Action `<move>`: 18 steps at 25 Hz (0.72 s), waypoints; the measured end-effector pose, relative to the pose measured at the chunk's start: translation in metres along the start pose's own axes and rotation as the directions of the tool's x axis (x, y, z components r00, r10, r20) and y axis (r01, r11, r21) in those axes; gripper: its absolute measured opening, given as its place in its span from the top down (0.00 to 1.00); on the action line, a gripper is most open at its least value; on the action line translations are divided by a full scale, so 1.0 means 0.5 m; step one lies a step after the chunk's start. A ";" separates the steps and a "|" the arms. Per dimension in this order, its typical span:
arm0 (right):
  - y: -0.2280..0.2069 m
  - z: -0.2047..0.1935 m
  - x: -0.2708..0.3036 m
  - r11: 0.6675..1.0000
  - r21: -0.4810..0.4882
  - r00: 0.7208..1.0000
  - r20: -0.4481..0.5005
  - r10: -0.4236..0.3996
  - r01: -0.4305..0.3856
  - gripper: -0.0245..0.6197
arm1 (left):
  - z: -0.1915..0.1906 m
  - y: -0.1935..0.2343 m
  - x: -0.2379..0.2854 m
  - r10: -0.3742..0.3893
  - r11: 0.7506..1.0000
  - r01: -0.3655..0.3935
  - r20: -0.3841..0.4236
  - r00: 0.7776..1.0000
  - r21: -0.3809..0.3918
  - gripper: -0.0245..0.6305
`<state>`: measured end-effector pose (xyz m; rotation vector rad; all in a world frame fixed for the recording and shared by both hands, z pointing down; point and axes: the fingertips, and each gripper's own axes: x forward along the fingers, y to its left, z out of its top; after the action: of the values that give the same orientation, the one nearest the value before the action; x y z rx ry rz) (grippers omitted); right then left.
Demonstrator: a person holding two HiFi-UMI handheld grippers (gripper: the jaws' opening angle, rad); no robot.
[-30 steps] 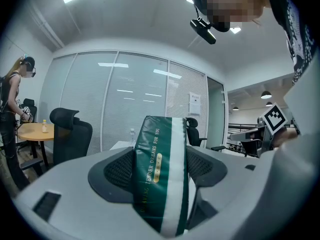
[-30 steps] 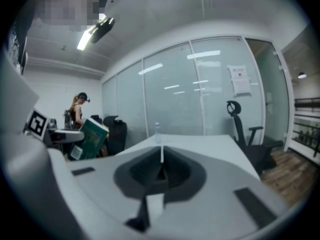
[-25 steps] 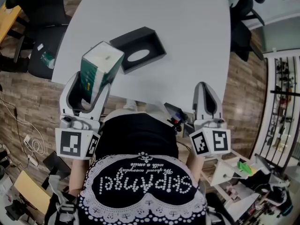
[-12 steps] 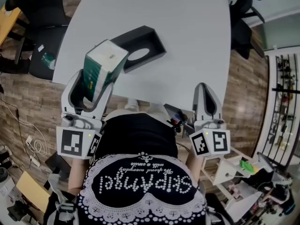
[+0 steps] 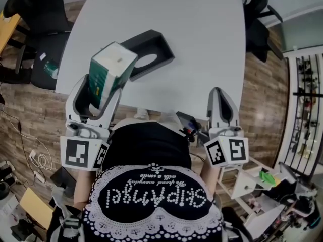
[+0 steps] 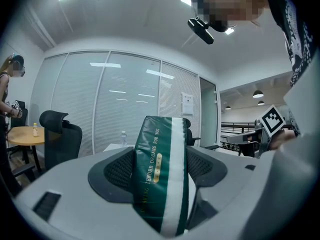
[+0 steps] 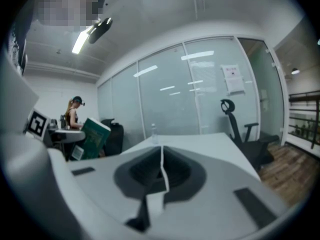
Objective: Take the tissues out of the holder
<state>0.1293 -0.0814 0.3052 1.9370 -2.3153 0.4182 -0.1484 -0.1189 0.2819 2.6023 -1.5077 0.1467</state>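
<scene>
A green tissue pack (image 5: pixel 107 73) with a white stripe is clamped between the jaws of my left gripper (image 5: pixel 96 97), held up off the table near its front left edge. In the left gripper view the tissue pack (image 6: pixel 160 176) stands upright between the two dark pads. The black holder (image 5: pixel 149 52) with an oval opening lies on the white table (image 5: pixel 202 39), just beyond the pack. My right gripper (image 5: pixel 222 110) hangs at the table's front edge to the right, jaws shut together with nothing in them (image 7: pixel 162 176). From there the tissue pack (image 7: pixel 92 139) shows at the left.
Black office chairs stand at the left (image 5: pixel 45 39) and far right (image 5: pixel 257 29) of the table. A small clear bottle (image 7: pixel 154 132) stands on the table's far side. A person (image 7: pixel 74 115) stands in the background. Wooden floor surrounds the table.
The left gripper with the tissue pack has drifted slightly right and forward, toward the holder. The right gripper has stayed in place.
</scene>
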 end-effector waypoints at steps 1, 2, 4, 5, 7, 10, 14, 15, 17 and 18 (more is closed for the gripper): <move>-0.001 0.001 -0.001 1.000 0.000 1.000 0.001 -0.002 0.002 0.91 | 0.001 -0.001 0.001 -0.001 1.000 0.001 0.002 1.000 0.002 0.43; -0.002 0.002 -0.001 1.000 0.000 1.000 0.001 -0.003 0.003 0.91 | 0.002 -0.001 0.002 -0.003 1.000 0.003 0.004 1.000 0.005 0.44; -0.003 0.001 -0.002 1.000 -0.001 1.000 -0.002 -0.004 0.004 0.91 | 0.004 -0.002 0.004 -0.004 1.000 0.004 0.008 1.000 0.005 0.44; -0.004 -0.001 -0.001 1.000 0.001 1.000 -0.004 -0.004 0.004 0.91 | 0.005 -0.003 0.004 -0.004 1.000 0.004 0.009 1.000 0.004 0.43; -0.006 -0.004 -0.002 1.000 0.006 1.000 -0.007 -0.003 0.003 0.91 | 0.007 -0.004 0.005 -0.006 1.000 0.006 0.010 1.000 0.006 0.43; -0.007 -0.005 -0.003 1.000 0.001 1.000 -0.010 -0.006 0.006 0.91 | 0.009 -0.003 0.006 -0.008 1.000 0.007 0.014 1.000 0.012 0.44; -0.005 -0.009 0.000 1.000 -0.020 1.000 -0.023 -0.004 0.004 0.91 | 0.012 0.000 0.006 -0.004 1.000 0.003 0.015 1.000 0.015 0.43; -0.005 -0.009 0.002 1.000 -0.028 1.000 -0.027 -0.003 0.002 0.91 | 0.013 0.000 0.007 -0.003 1.000 0.003 0.014 1.000 0.017 0.43; -0.003 -0.010 0.004 0.999 -0.038 1.000 -0.031 0.002 -0.003 0.91 | 0.013 0.001 0.008 -0.001 1.000 0.001 0.009 1.000 0.018 0.43; -0.002 -0.011 0.005 0.999 -0.040 1.000 -0.031 0.004 -0.005 0.91 | 0.013 0.001 0.008 0.001 1.000 -0.001 0.006 1.000 0.017 0.43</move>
<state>0.1295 -0.0824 0.3111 1.8944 -2.2918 0.3963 -0.1467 -0.1238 0.2759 2.6177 -1.5159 0.1531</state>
